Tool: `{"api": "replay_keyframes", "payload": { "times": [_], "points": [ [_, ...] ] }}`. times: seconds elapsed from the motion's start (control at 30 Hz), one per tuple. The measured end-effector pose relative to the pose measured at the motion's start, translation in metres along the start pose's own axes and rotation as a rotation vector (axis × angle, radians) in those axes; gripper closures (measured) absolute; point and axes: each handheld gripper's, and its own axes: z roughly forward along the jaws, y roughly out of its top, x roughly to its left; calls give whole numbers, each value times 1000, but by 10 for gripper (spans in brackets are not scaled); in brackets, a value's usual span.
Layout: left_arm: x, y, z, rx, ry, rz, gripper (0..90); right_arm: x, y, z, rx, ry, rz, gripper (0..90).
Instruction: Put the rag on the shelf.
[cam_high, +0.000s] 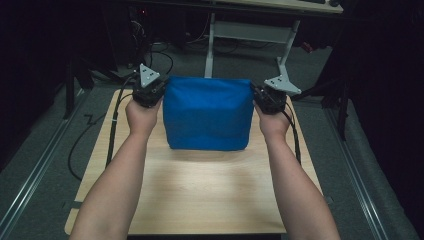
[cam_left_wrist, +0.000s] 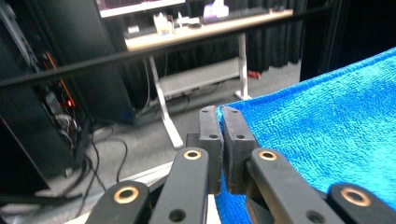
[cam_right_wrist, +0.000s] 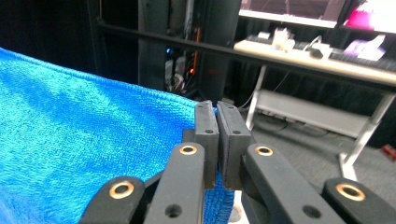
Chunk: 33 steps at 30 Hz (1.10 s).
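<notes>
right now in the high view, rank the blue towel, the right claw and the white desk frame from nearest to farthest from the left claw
1. Blue towel: pinched at its far left corner by the left claw.
2. Right claw: across the towel, clamped on its far right corner.
3. White desk frame: beyond the wooden table, on the floor at the back.

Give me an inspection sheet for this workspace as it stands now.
Surface: wooden table, near half bare.
Job's things: blue towel, held up at its two far corners, near edge on the table.
Clutter: nothing seen.
Grippers: left gripper shut on the towel's left corner; right gripper shut on its right corner.
Cables: black cable trails from the left gripper along the table's edge; another from the right.
Surroundings: dark room, white-legged desk beyond, grey floor.
</notes>
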Motion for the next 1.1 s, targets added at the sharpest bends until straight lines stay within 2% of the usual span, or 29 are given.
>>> {"api": "replay_keyframes", "payload": {
  "times": [0.13, 0.23, 0.37, 0.53, 0.67, 0.73, 0.8, 1.1],
  "points": [
    [-2, -21, 8, 59, -20, -8, 880, -4, -19, 9, 54, 14, 12, 883],
    [-6, -33, 9, 84, -28, -2, 880, -4, -32, 14, 98, 13, 0, 883],
    [-9, -46, 10, 122, -40, -4, 880, -3, -44, 16, 125, 13, 0, 883],
    [-13, -66, 12, 156, -64, -27, 879, 0, -57, 19, 153, 27, 3, 883],
    [-16, -78, 12, 170, -85, -42, 879, 2, -67, 21, 169, 51, 10, 883],
    [-18, -80, 13, 181, -93, -28, 879, 3, -73, 21, 175, 61, 11, 883],
    [-20, -83, 12, 176, -99, -32, 879, 5, -78, 22, 186, 65, 10, 882],
    [-22, -104, 12, 189, -131, -78, 879, 14, -91, 27, 215, 88, 13, 882]
  ]
}}
